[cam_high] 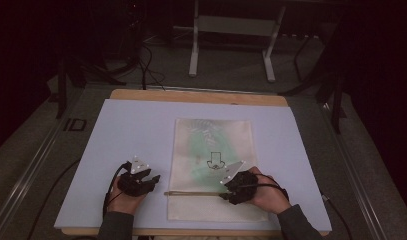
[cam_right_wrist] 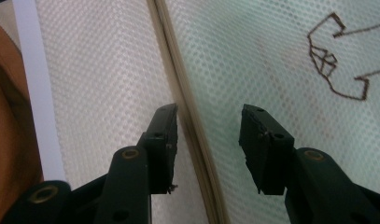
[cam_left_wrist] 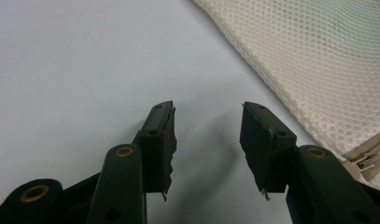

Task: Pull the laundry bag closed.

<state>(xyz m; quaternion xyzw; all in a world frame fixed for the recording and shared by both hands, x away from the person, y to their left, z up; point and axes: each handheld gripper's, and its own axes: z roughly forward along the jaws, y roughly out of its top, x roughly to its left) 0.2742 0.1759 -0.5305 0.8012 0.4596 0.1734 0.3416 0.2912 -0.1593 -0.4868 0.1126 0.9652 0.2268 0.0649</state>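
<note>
A cream mesh bag [cam_high: 211, 150] lies flat on the pale board [cam_high: 131, 130], with something green inside and a dark outline drawing [cam_high: 214, 161] on it. A zipper [cam_high: 191, 193] runs across its near end. My left gripper [cam_high: 152, 180] sits left of the bag; in the left gripper view it [cam_left_wrist: 208, 112] stands open over the bare board, the mesh bag [cam_left_wrist: 318, 60] and zipper end [cam_left_wrist: 365, 161] off to its right. My right gripper [cam_high: 224, 194] rests on the bag's near right part; it [cam_right_wrist: 208, 112] is open, its jaws either side of the zipper [cam_right_wrist: 187, 107].
The board rests on a wooden table [cam_high: 201, 96] whose edge shows at the back. Beyond it stand a white metal frame [cam_high: 231, 30] and cables on the dark floor. Dark stands flank the table on both sides.
</note>
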